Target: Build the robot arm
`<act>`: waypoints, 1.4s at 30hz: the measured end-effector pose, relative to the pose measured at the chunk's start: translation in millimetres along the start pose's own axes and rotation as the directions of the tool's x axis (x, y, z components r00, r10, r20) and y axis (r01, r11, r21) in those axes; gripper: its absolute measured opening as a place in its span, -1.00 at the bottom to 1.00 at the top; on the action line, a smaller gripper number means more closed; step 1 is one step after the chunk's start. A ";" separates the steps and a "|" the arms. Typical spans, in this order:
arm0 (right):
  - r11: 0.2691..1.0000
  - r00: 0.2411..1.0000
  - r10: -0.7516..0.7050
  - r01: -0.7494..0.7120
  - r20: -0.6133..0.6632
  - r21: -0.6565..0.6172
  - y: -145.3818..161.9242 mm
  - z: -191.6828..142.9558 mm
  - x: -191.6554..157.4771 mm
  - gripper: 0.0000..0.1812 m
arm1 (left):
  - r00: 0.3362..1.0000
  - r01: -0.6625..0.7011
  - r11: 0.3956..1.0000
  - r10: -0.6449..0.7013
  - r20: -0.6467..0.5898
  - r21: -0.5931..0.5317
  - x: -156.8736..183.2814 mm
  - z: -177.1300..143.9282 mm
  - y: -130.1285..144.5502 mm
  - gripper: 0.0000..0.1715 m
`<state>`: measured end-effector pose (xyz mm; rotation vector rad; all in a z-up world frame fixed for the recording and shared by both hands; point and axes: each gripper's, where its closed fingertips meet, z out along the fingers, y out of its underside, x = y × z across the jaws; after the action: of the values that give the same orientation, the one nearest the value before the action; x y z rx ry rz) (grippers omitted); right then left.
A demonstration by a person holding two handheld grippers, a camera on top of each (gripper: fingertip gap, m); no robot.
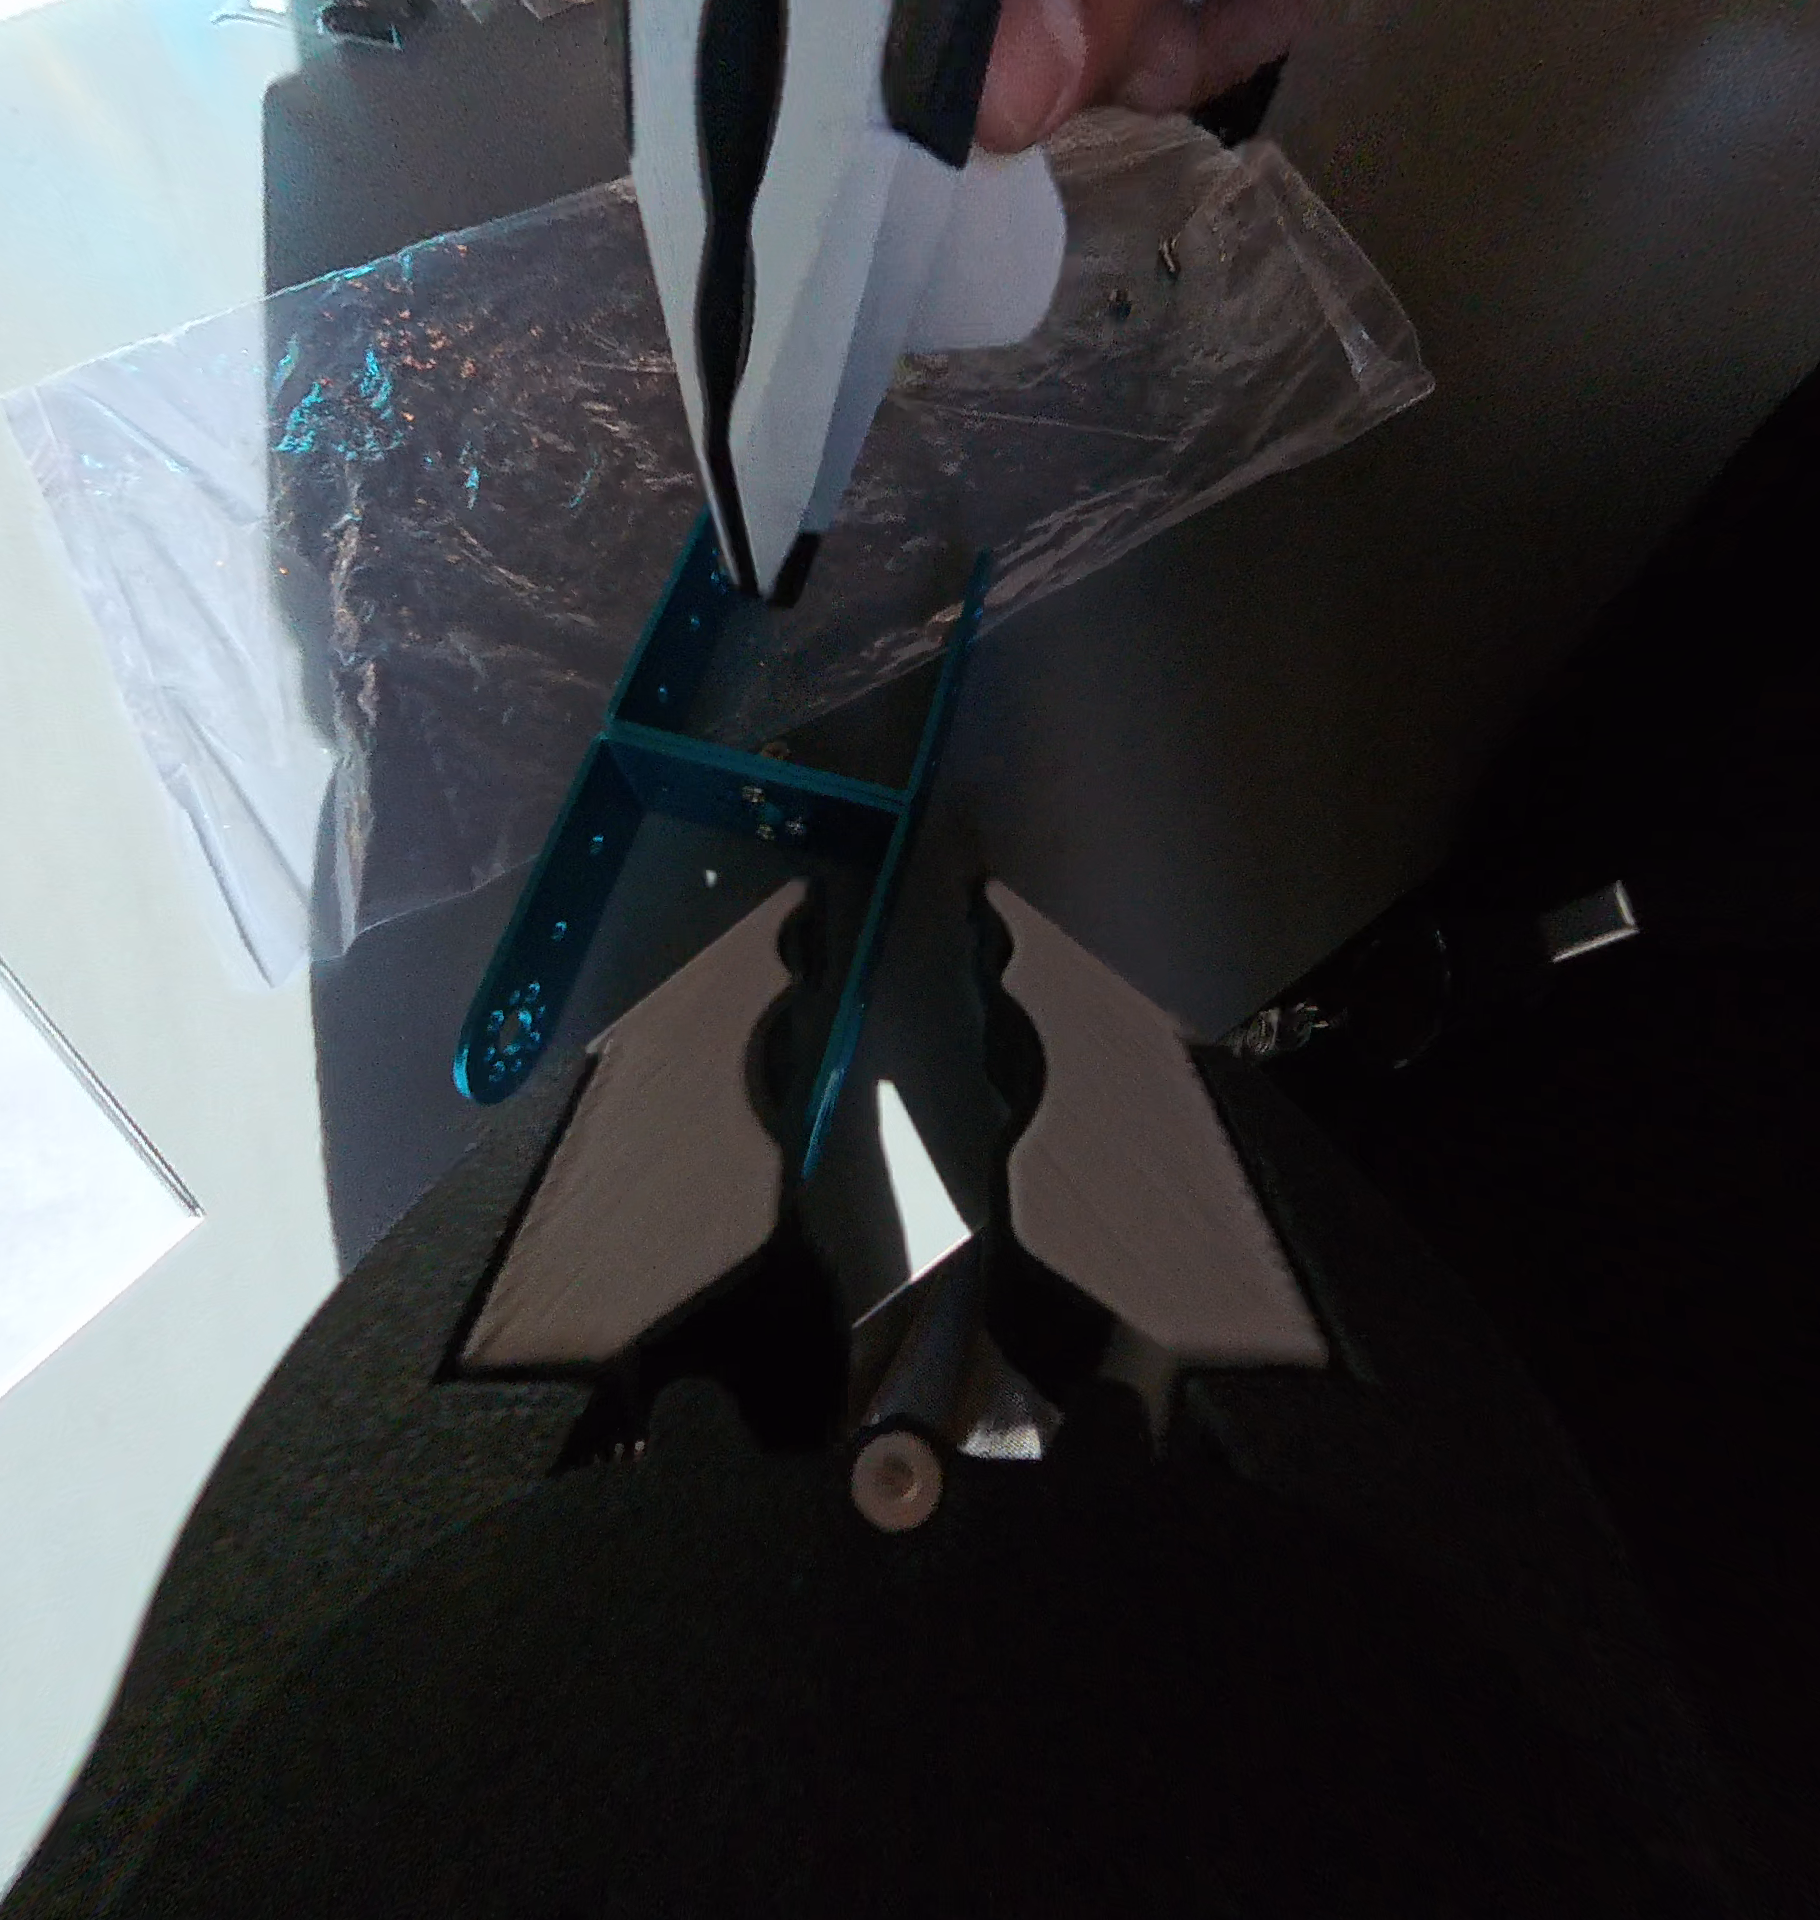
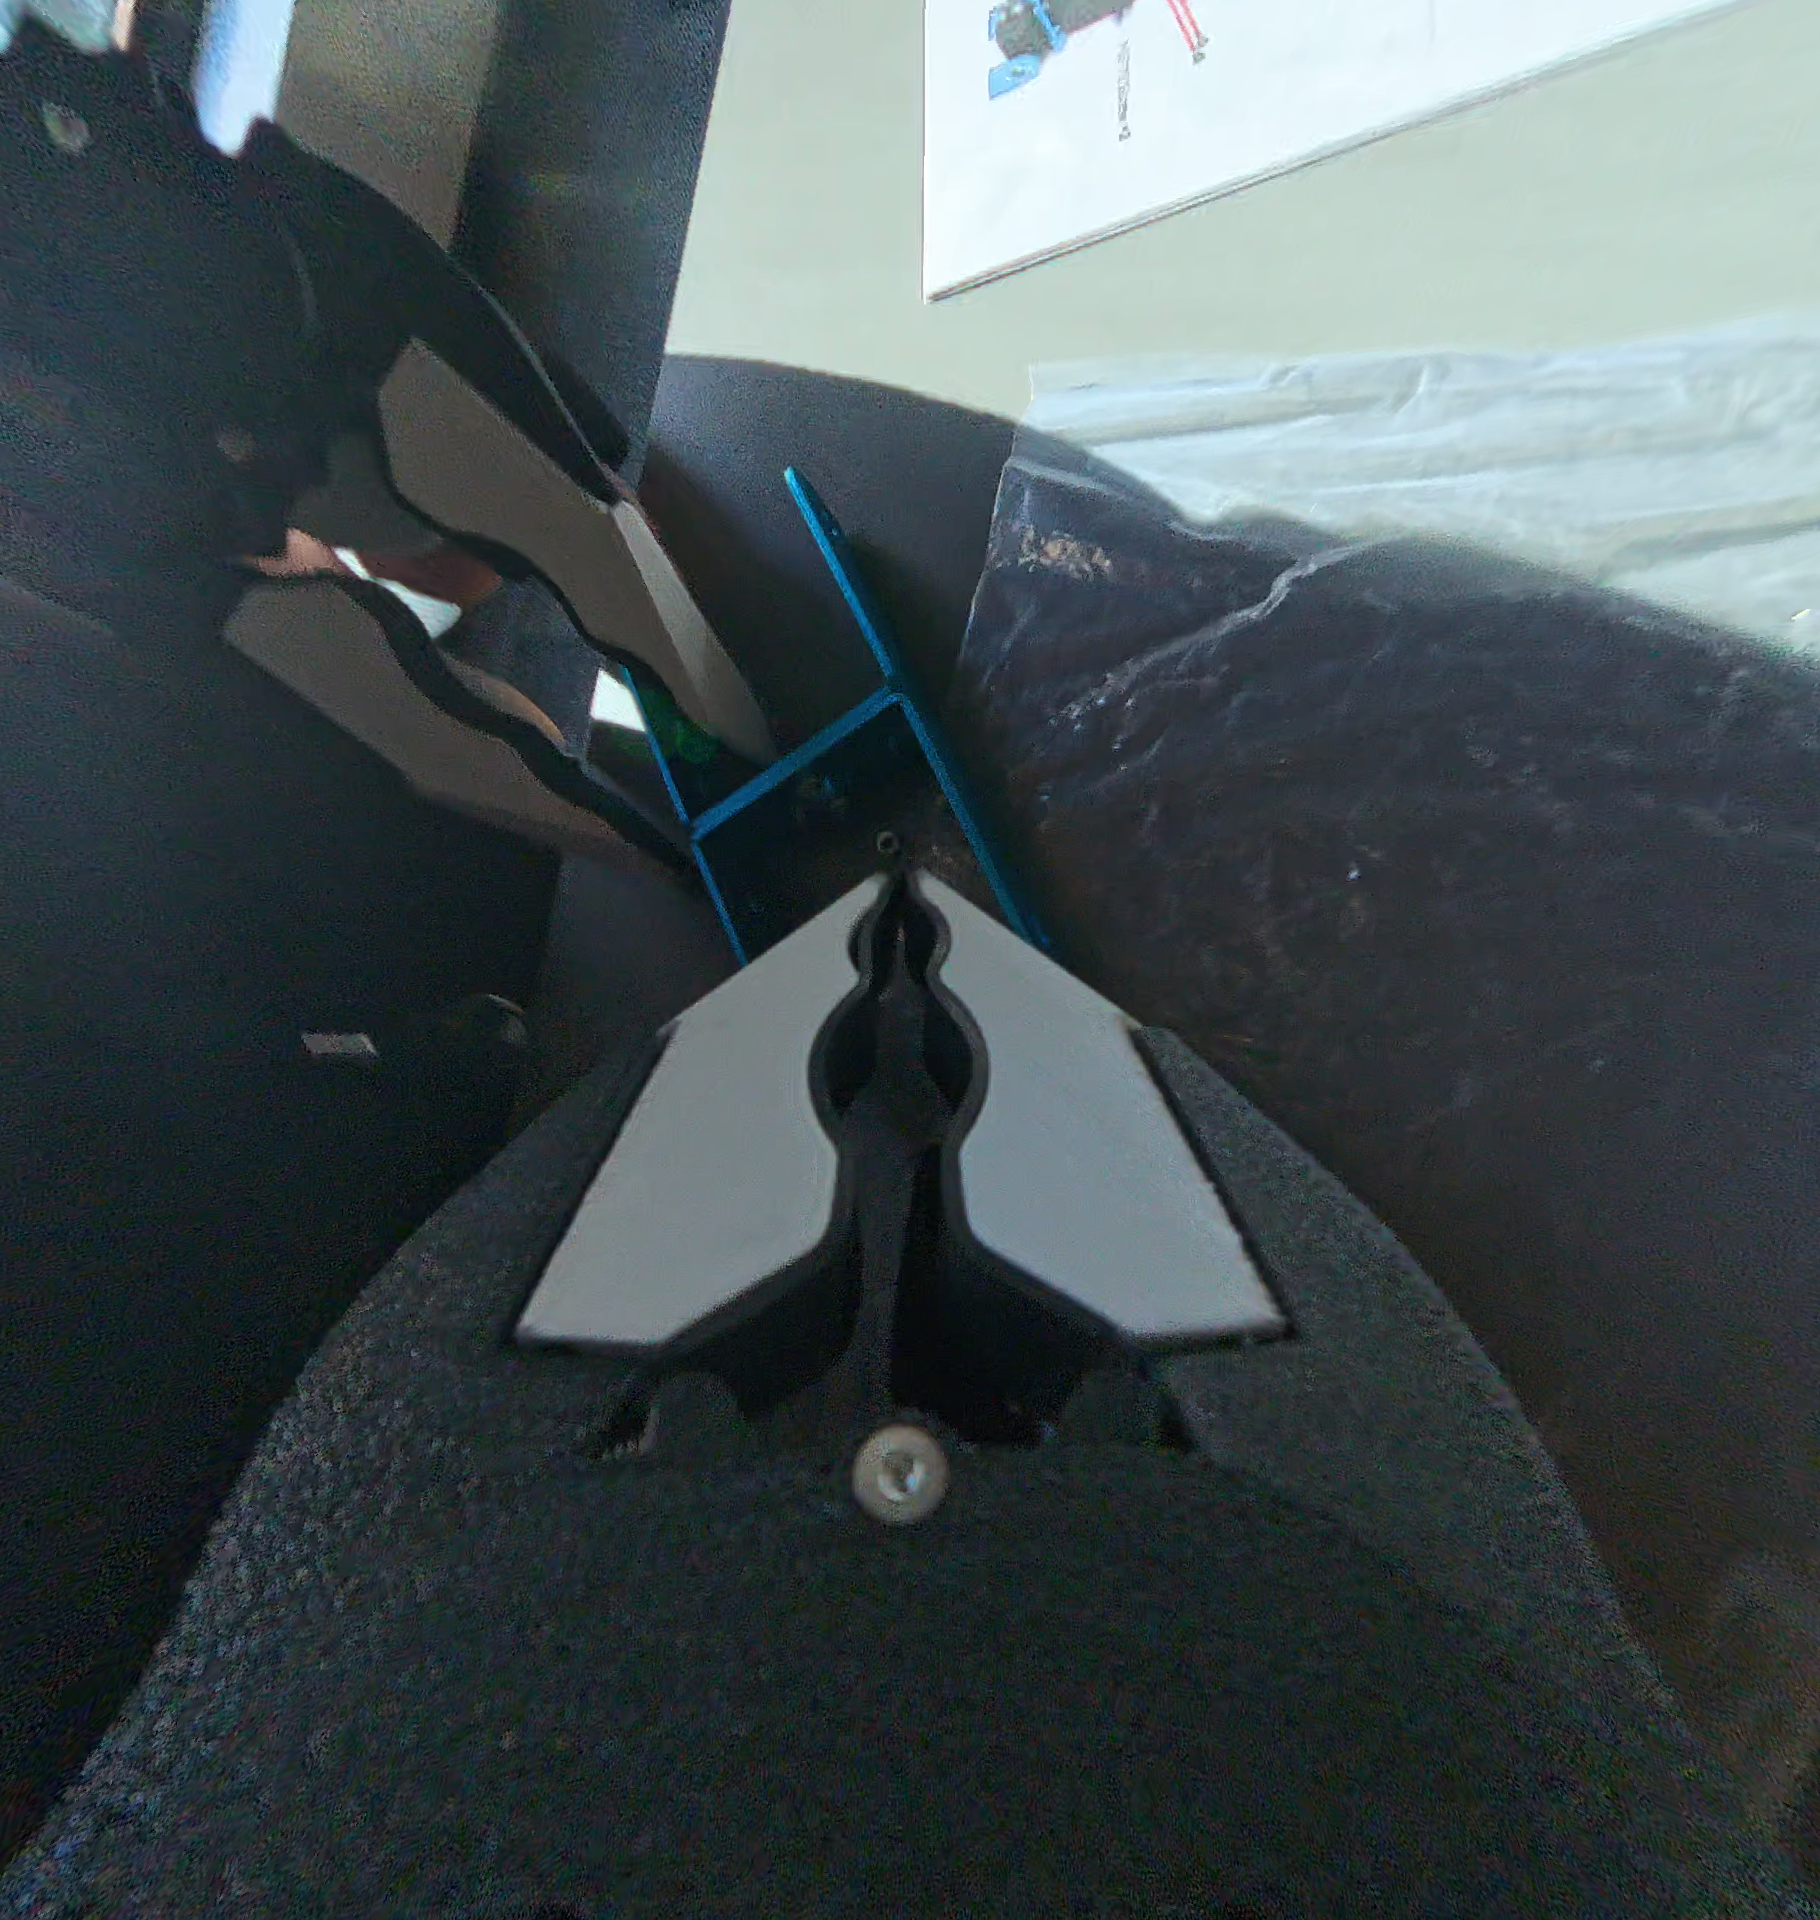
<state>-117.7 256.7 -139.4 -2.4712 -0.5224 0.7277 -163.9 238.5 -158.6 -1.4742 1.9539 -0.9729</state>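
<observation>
Pale grey-green laminate makes up the surface [image 2: 844, 187], bright with glare along the left of the left wrist view, where a thin dark seam crosses it. Over much of it lies a dark mat [image 1: 1249, 810], and on the mat rests a crinkled clear plastic bag [image 1: 490, 499] whose far end hangs past the mat's edge onto the pale surface. A printed sheet [image 2: 1301, 114] with coloured drawings lies farther off on the surface in the right wrist view.

Standing on the mat is a blue metal bracket [image 1: 740, 790], H-shaped, with rows of small holes and a rounded end. The left claw [image 1: 890, 914] has its fingers apart, straddling one long side plate of the bracket; the plate runs between them, and whether either pad touches it cannot be told. The right claw [image 2: 901, 883] has its fingers pressed together at the tips, right by the bracket's cross-piece; what, if anything, it pinches is too small to make out. In the left wrist view that same claw comes down from above beside the other side plate, a person's finger [image 1: 1031, 94] on its handle. A small screw [image 2: 888, 842] sits just ahead of the right claw's tips.
</observation>
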 end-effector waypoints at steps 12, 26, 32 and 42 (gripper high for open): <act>0.929 0.914 -0.366 0.346 -0.174 -0.134 3.2 27.5 -3.8 -0.91 | 0.997 0.054 0.998 -0.055 0.049 0.009 -6.5 -20.4 13.6 -0.90; 0.924 0.923 -0.367 0.347 -0.116 -0.162 -1.0 32.5 -5.0 -0.87 | 0.993 0.074 0.997 -0.076 0.094 0.018 -15.8 -32.8 23.9 -0.89; 0.919 0.920 -0.375 0.354 -0.110 -0.175 -1.6 33.9 -5.4 -0.88 | 0.992 0.066 0.998 -0.067 0.110 0.014 -16.6 -33.9 24.8 -0.88; 0.899 0.900 -0.424 0.405 -0.105 -0.165 -0.2 36.0 -9.7 -0.94 | 0.997 0.042 0.999 -0.042 0.062 0.003 -10.3 -23.4 13.2 -0.65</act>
<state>-146.4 265.0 -161.7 -2.3895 -1.0379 0.3531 -186.3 256.1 -154.7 -1.5323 1.8844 -0.9349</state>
